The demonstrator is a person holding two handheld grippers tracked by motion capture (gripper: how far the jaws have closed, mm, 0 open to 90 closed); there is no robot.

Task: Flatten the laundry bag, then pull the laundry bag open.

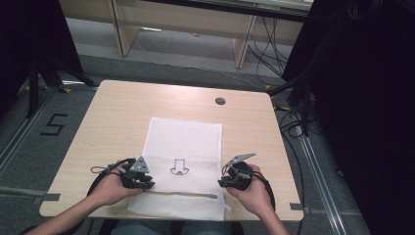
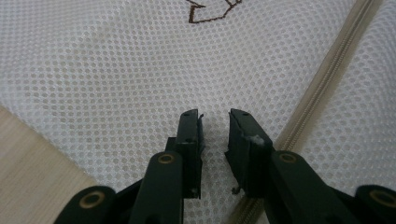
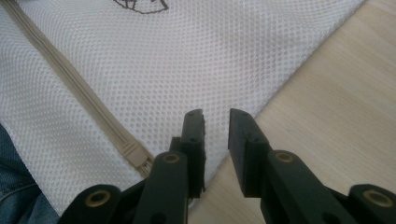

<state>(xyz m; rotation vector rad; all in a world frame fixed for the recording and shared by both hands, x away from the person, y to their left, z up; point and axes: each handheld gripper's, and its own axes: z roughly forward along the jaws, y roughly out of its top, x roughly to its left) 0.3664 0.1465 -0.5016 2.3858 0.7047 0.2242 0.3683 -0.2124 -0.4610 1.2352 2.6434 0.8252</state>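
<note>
A white mesh laundry bag (image 1: 183, 139) lies flat on the wooden table (image 1: 112, 112), with a small dark embroidered figure (image 1: 179, 167) and a beige zipper (image 1: 181, 194) running along its near edge. My left gripper (image 1: 142, 185) sits at the bag's near left corner. In the left gripper view its jaws (image 2: 215, 116) stand slightly apart over the mesh (image 2: 140, 70), nothing between them, the zipper (image 2: 327, 79) just to their right. My right gripper (image 1: 224, 182) hovers at the near right corner. Its jaws (image 3: 216, 115) are parted over the bag's edge, beside the zipper's end (image 3: 135, 156).
A round cable hole (image 1: 220, 101) sits at the table's far side. The bag's near edge overhangs the table toward the person's jeans (image 3: 14, 191). Bare wood (image 3: 336, 93) flanks the bag on both sides. Cables and dark curtains stand beyond the table on the right.
</note>
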